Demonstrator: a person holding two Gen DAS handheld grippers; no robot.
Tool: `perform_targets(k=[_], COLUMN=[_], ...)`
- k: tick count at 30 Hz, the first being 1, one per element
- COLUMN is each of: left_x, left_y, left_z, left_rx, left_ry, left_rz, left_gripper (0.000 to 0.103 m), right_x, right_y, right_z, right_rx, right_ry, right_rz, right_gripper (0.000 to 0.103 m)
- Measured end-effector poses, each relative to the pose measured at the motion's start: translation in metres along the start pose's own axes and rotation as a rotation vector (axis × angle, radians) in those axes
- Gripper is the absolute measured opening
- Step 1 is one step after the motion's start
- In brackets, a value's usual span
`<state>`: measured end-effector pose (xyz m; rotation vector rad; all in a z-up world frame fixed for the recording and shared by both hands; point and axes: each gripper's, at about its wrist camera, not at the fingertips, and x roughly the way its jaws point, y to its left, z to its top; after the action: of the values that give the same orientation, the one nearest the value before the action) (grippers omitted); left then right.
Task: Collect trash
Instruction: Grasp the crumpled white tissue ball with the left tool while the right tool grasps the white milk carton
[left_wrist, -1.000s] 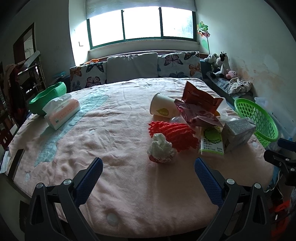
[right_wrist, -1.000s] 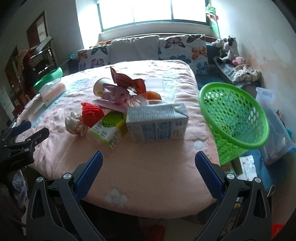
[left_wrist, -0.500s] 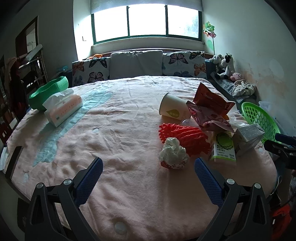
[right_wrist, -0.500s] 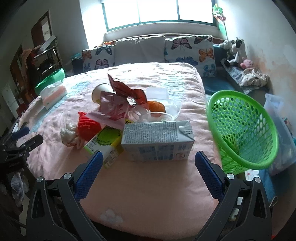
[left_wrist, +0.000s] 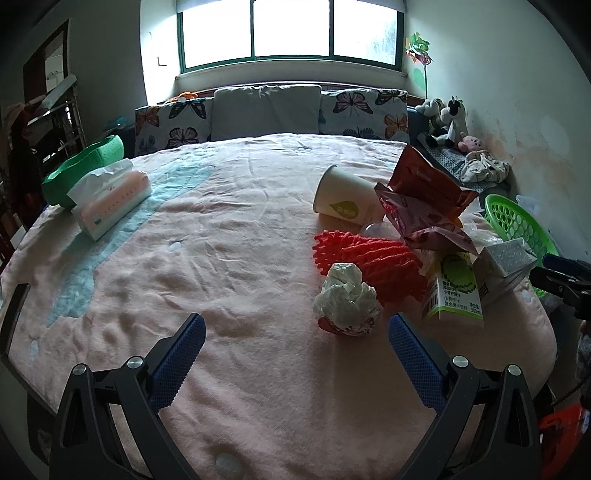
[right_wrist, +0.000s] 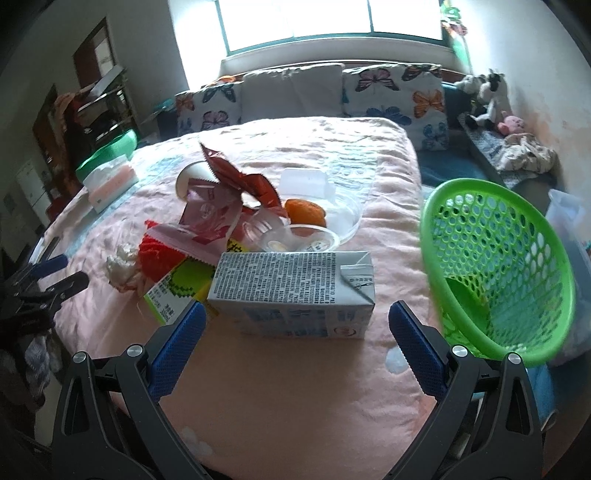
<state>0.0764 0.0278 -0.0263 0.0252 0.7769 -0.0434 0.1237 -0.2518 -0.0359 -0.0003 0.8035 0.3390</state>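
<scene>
A trash pile lies on the pink blanket (left_wrist: 229, 258). In the left wrist view I see a crumpled white tissue ball (left_wrist: 345, 299), red foam netting (left_wrist: 365, 258), a tipped paper cup (left_wrist: 341, 201), snack wrappers (left_wrist: 424, 199) and a green juice carton (left_wrist: 456, 291). My left gripper (left_wrist: 293, 350) is open, the tissue ball just ahead of it to the right. In the right wrist view a grey milk carton (right_wrist: 295, 291) lies on its side just ahead of my open right gripper (right_wrist: 295, 343). A green mesh basket (right_wrist: 498, 273) hangs off the bed's right edge.
A tissue box (left_wrist: 110, 197) and a green bowl (left_wrist: 81, 170) sit at the far left. Clear plastic cups and an orange peel (right_wrist: 304, 214) lie behind the milk carton. Pillows (left_wrist: 266, 110) line the back. The other gripper (right_wrist: 40, 284) shows at the left of the right wrist view.
Both grippers have moved forward over the bed. The tissue ball now lies closer to the left gripper and the milk carton closer to the right one. Both stay open.
</scene>
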Motion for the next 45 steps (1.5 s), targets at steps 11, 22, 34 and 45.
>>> perform_targets(k=[11, 22, 34, 45], left_x=[0.027, 0.049, 0.062, 0.064], left_y=[-0.006, -0.017, -0.017, -0.019], left_z=[0.006, 0.016, 0.017, 0.019], left_rx=[0.008, 0.007, -0.016, -0.008], left_ry=[0.060, 0.097, 0.134, 0.138], left_rz=[-0.102, -0.150, -0.163, -0.223], left_gripper=[0.087, 0.086, 0.074, 0.063], right_x=[0.013, 0.044, 0.057, 0.049], right_y=[-0.007, 0.005, 0.006, 0.027], right_z=[0.018, 0.031, 0.018, 0.009], right_rx=[-0.254, -0.558, -0.628, -0.636], right_ry=[0.066, 0.191, 0.355, 0.389], right_rz=[0.061, 0.143, 0.268, 0.342], right_gripper=[0.098, 0.097, 0.086, 0.069])
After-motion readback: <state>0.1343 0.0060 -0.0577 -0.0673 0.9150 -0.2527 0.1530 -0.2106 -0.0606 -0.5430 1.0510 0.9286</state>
